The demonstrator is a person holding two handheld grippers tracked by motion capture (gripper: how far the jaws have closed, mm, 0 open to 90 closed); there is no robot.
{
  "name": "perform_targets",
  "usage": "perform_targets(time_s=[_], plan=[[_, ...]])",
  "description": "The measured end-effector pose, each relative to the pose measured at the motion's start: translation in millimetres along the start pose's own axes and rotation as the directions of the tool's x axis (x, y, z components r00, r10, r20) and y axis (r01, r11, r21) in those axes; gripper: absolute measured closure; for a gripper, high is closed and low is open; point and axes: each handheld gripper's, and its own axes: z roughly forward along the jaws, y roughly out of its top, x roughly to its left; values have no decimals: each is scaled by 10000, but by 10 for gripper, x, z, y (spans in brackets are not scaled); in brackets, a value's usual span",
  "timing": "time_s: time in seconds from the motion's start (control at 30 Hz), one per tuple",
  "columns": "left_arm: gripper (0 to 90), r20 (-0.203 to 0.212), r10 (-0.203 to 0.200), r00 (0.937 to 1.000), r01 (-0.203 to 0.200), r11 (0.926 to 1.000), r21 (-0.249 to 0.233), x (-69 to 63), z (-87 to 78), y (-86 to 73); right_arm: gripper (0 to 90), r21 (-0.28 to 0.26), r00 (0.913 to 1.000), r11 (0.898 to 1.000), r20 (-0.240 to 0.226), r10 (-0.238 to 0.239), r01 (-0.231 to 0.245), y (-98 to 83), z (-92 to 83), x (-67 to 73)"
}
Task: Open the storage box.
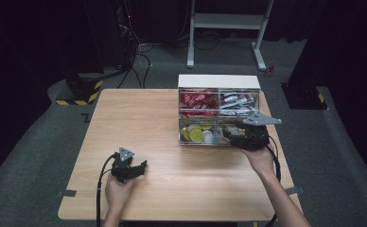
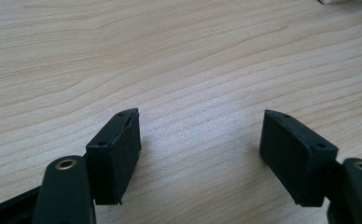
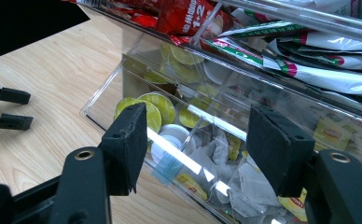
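Note:
A clear plastic organiser box [image 1: 218, 82] with a white top stands at the table's far right. Its upper compartments hold red sachets [image 1: 198, 100] and white-and-green sachets [image 1: 238, 100]. Its lower front tray holds yellow-green capsules [image 1: 195, 133] and paper tea bags [image 3: 258, 184]. My right gripper [image 1: 234, 135] hovers at the tray's front right corner. Its jaws [image 3: 195, 140] are open and frame the capsules [image 3: 153, 109] and tea bags, with nothing pressed between the pads. Near the table's front left, my left gripper [image 1: 141, 167] stands open over bare wood [image 2: 200, 140].
The wooden table [image 1: 139, 118] has free room left of the box. The left gripper's jaws [image 3: 11, 109] show far off in the right gripper view. Beyond the table are dark carpet, cables [image 1: 134, 52] and a white frame's legs [image 1: 226, 28].

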Motion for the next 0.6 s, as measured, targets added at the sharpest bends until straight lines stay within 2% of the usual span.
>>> perform_targets(time_s=[0.6], plan=[[293,14,4,10000,-4,10000,8,2,-1,0,410,-102,10000,9999,-8,29,-29,128,-31,-23]])
